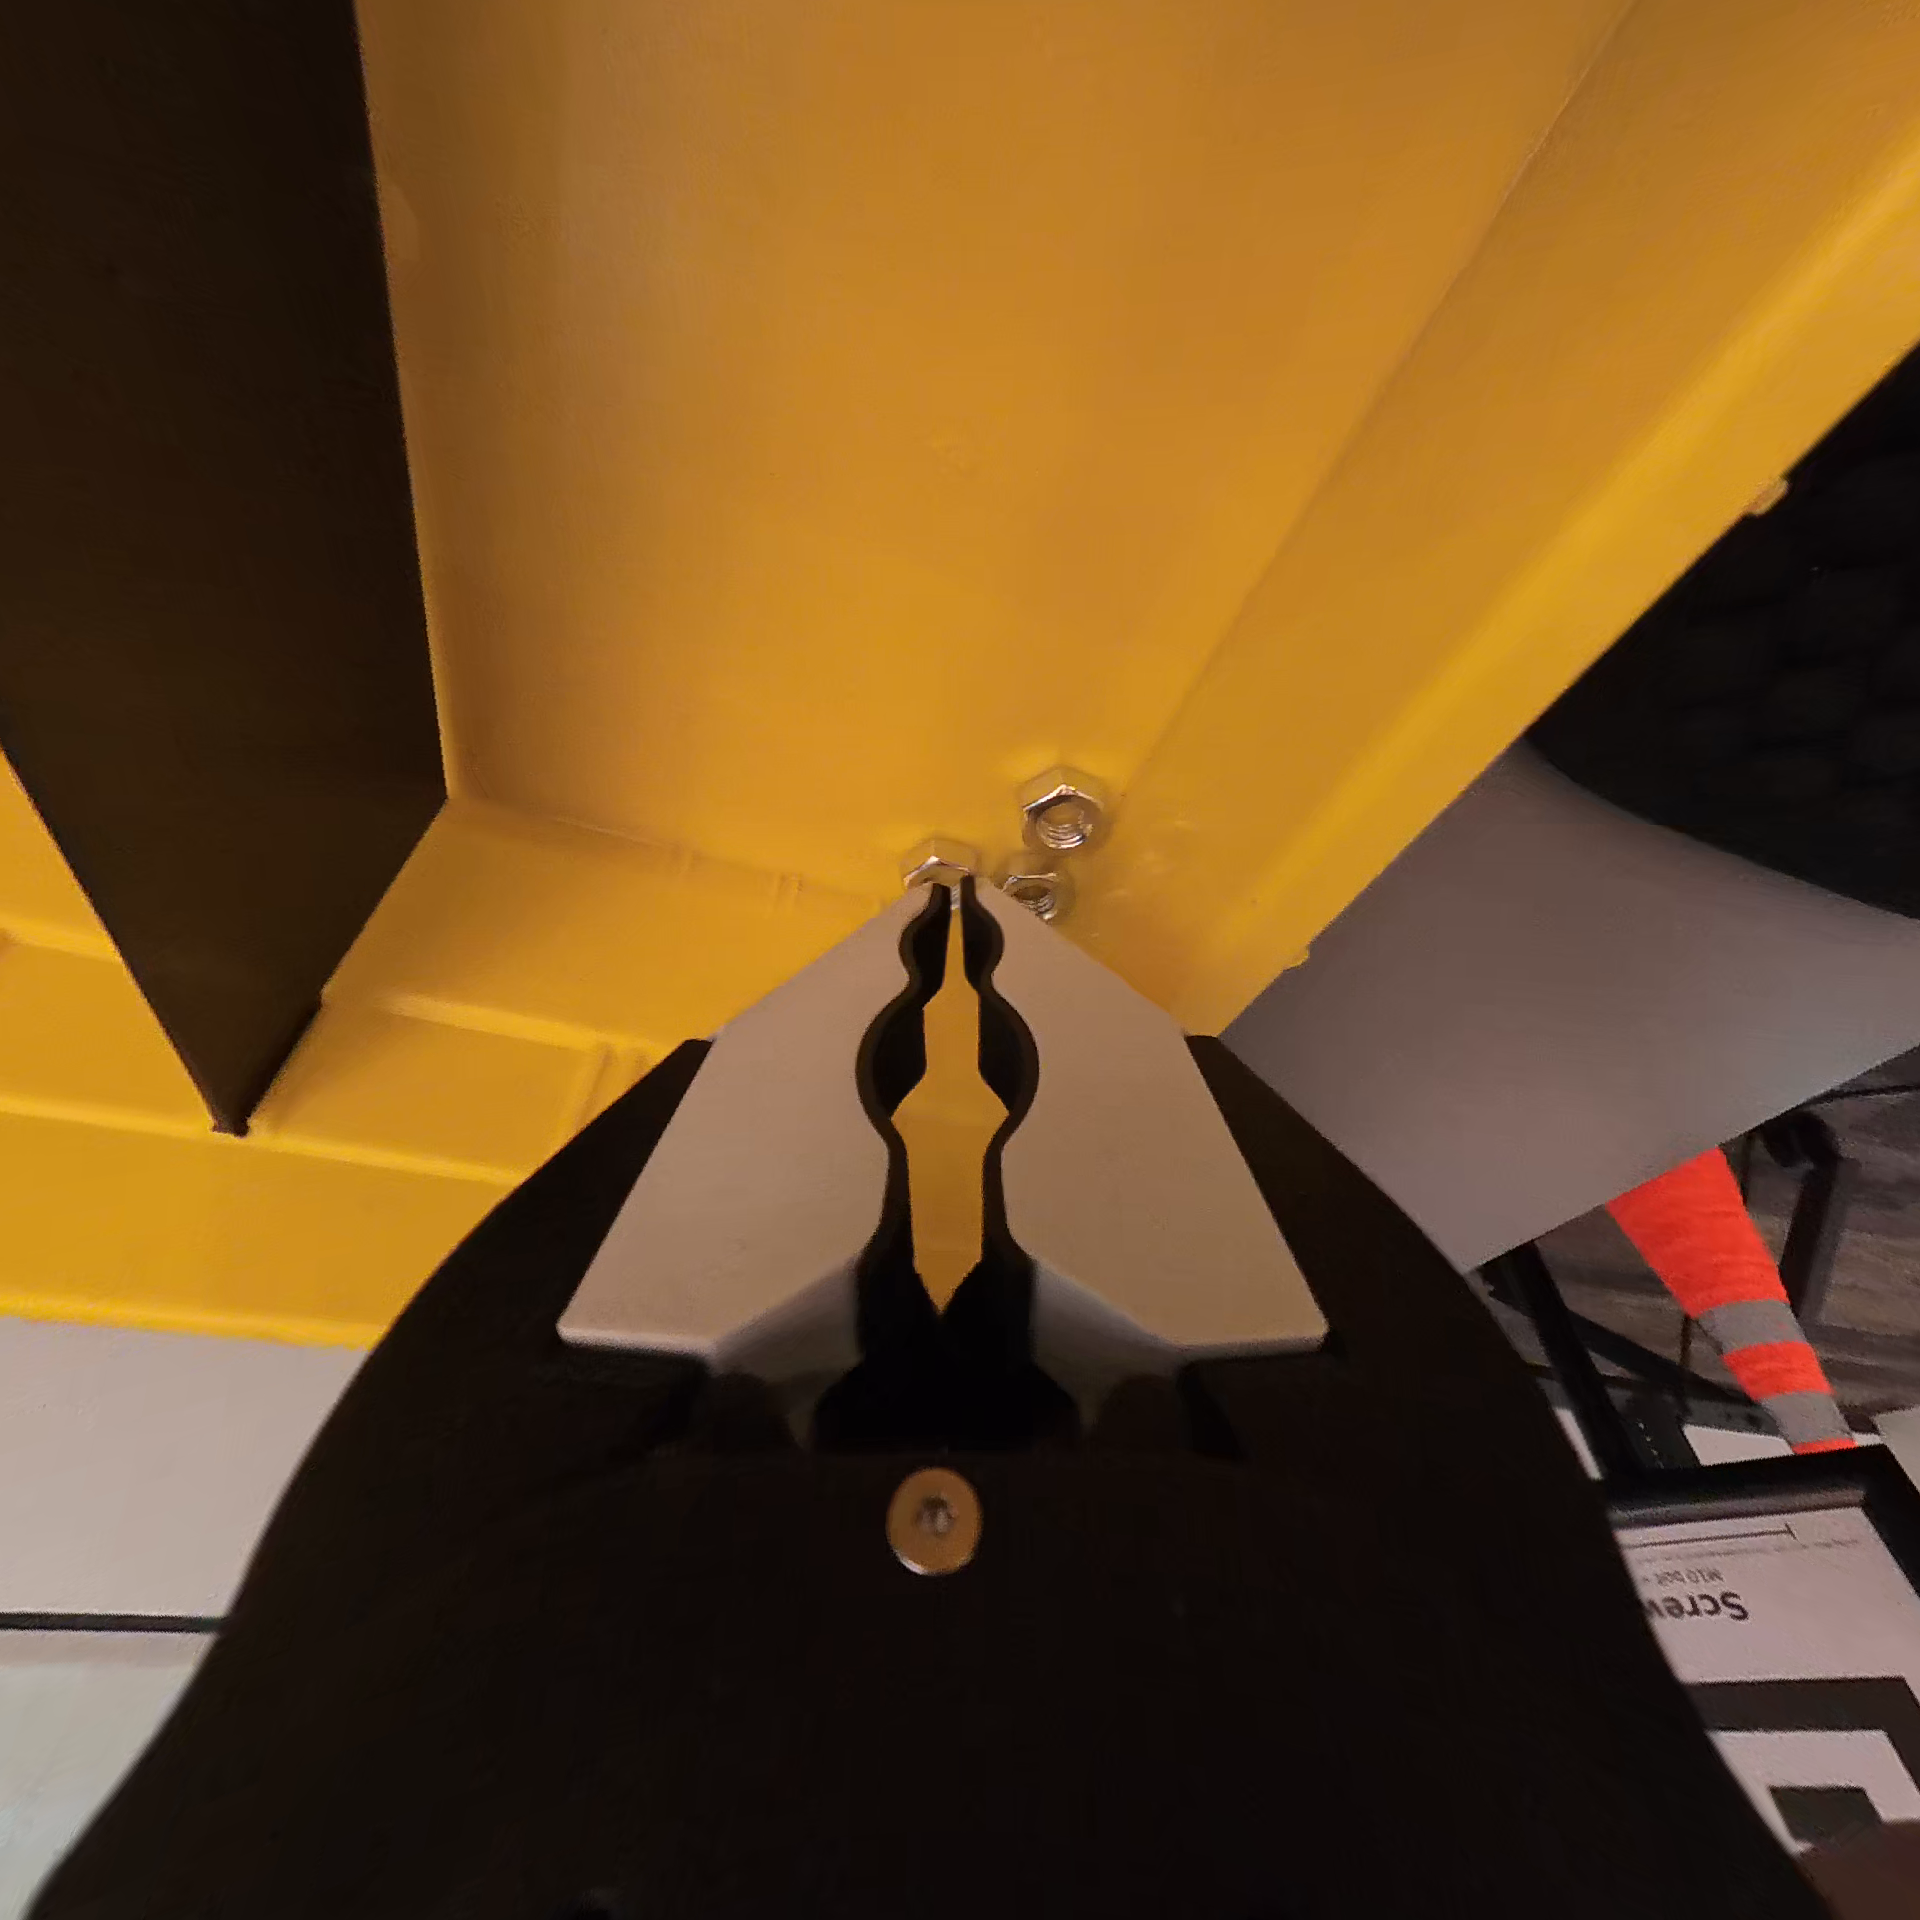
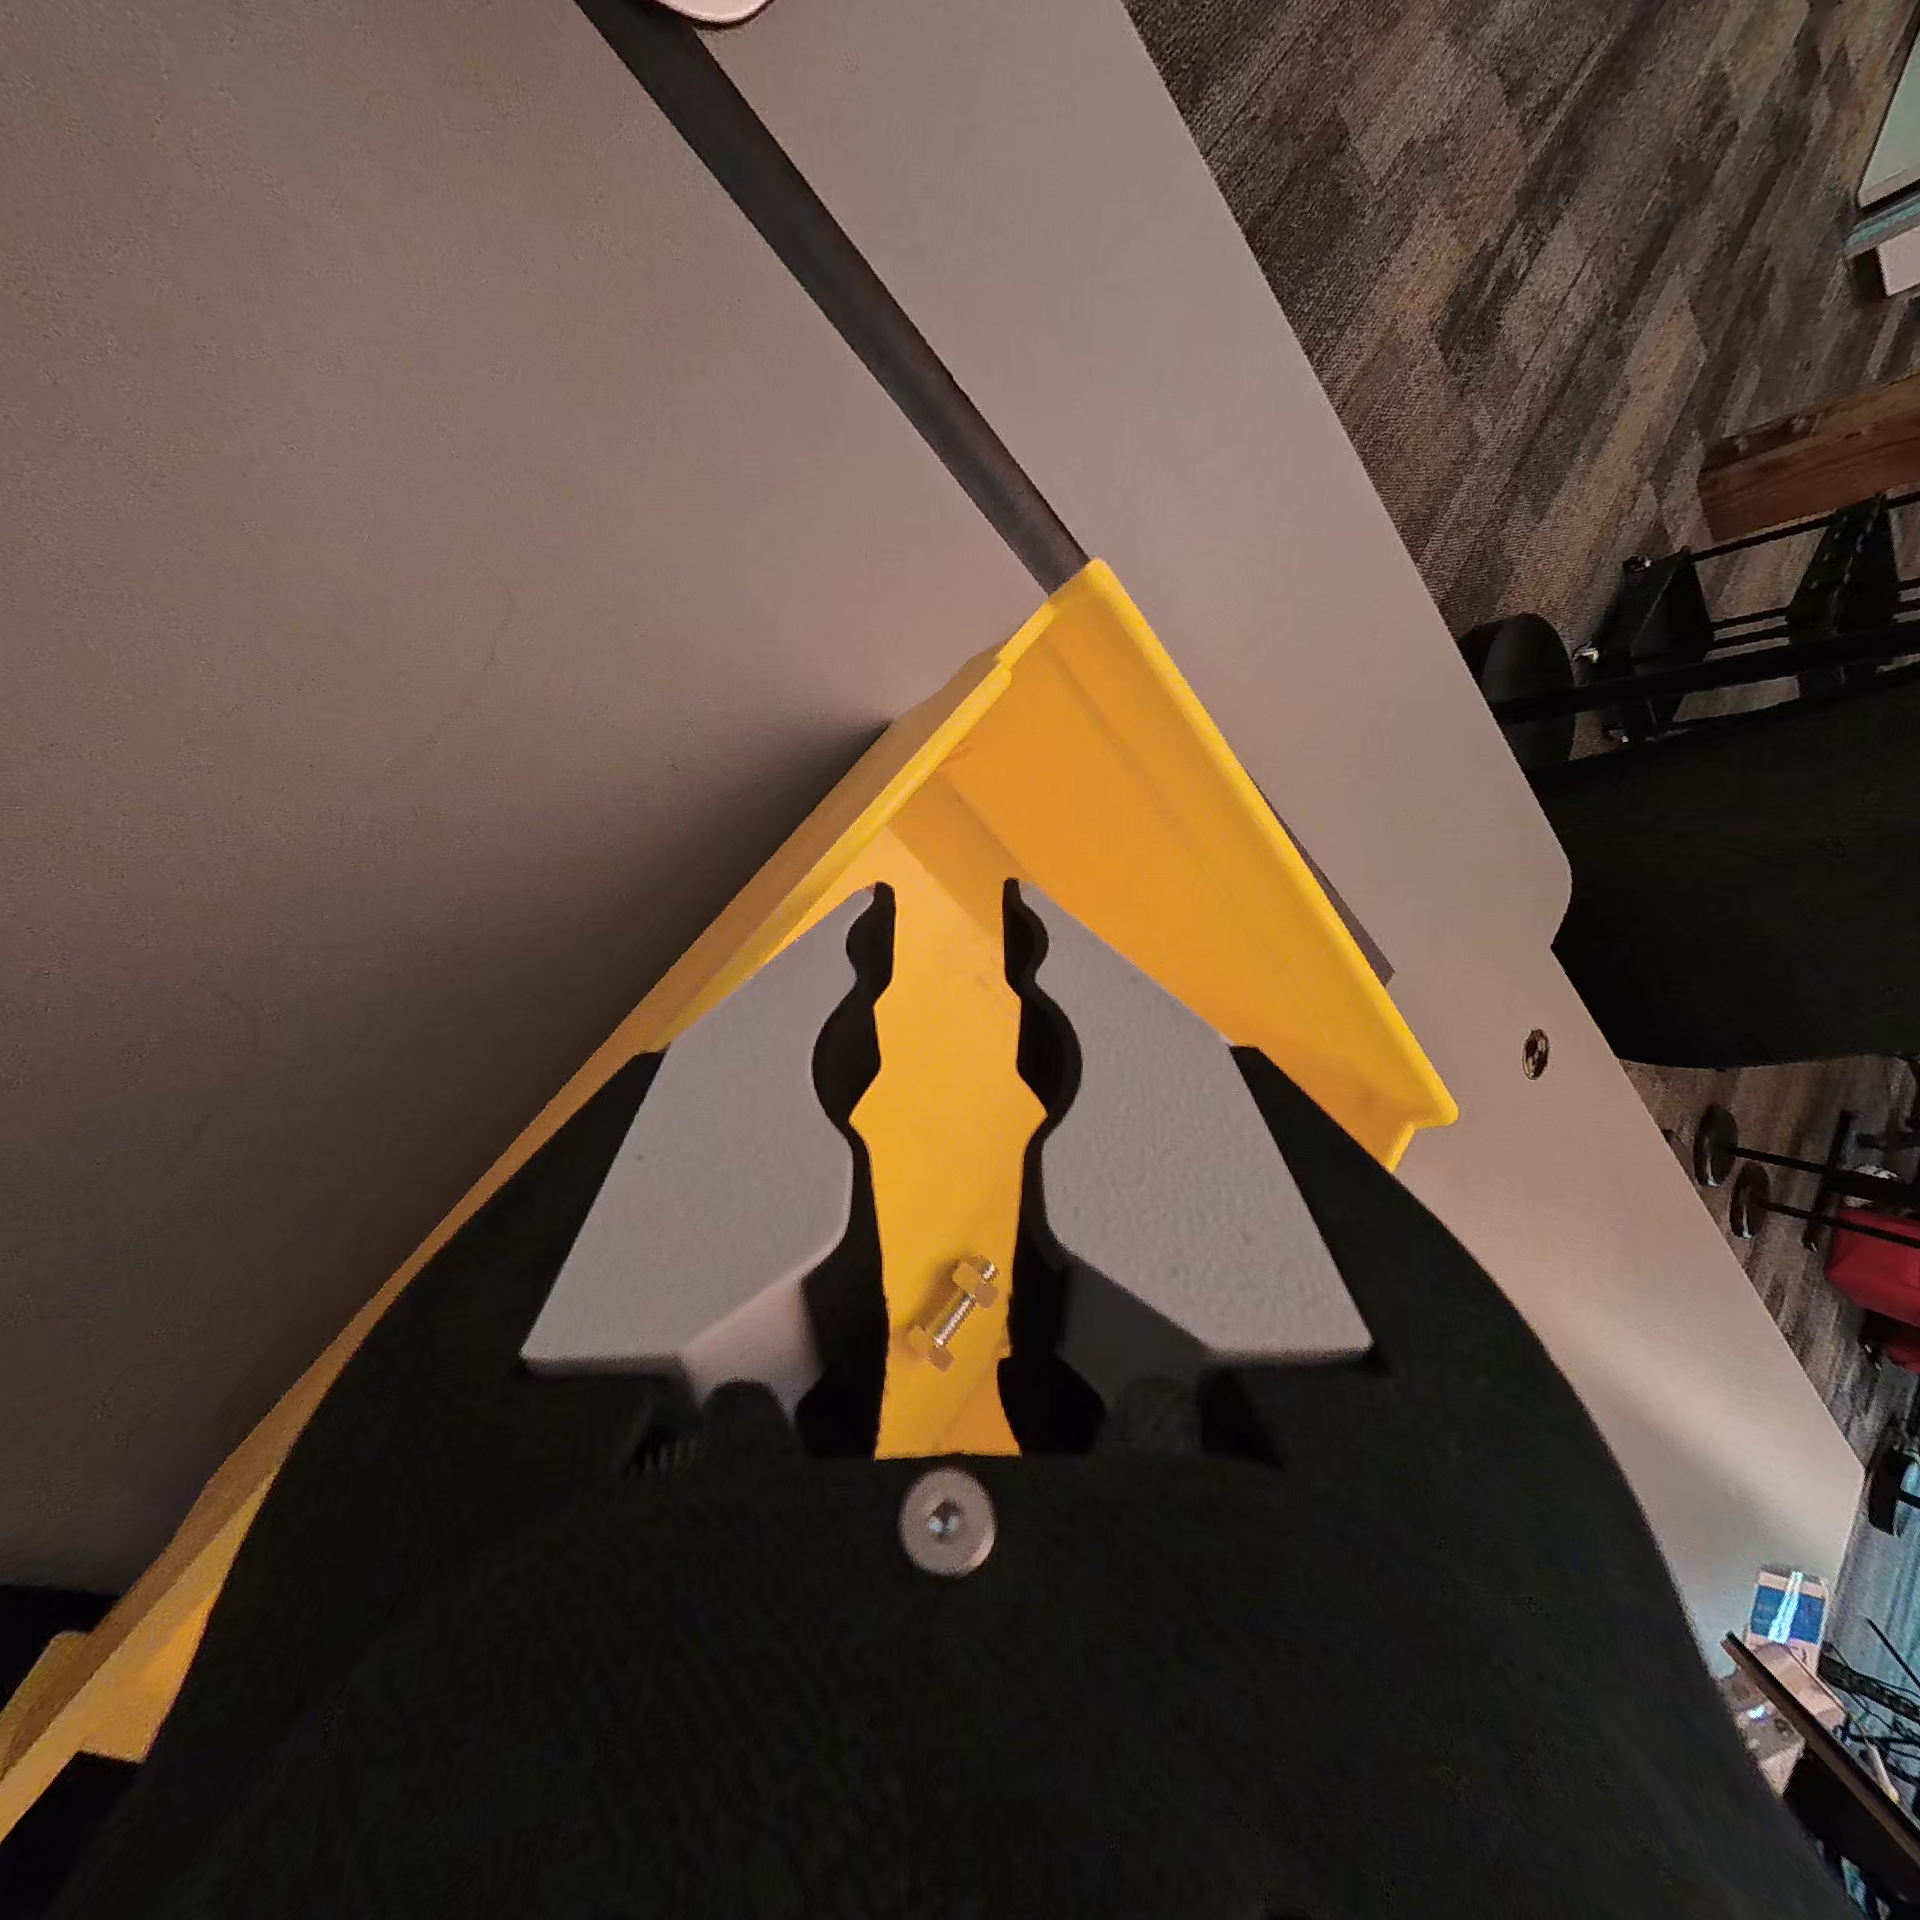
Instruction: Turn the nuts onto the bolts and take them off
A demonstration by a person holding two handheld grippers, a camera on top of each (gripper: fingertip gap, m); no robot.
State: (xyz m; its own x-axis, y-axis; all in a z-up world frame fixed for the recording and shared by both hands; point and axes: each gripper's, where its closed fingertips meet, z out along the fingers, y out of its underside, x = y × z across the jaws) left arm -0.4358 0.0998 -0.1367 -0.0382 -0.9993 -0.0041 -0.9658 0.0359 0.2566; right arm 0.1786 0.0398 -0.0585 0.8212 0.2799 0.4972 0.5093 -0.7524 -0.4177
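Observation:
In the left wrist view my left gripper has its tips closed on a small silver hex nut at the corner of a yellow tray. Two more silver nuts lie just right of it, one larger and one partly hidden behind the right finger. In the right wrist view my right gripper is open and empty above the same yellow tray. A short bolt with a nut on it lies on the tray floor, showing between the bases of the fingers.
The tray sits on a grey table crossed by a dark strip. A dark upright divider stands in the tray at left. An orange cone and a printed sheet lie beyond the table's edge. Across from one pair of fingers to the other is roughly 60 centimetres.

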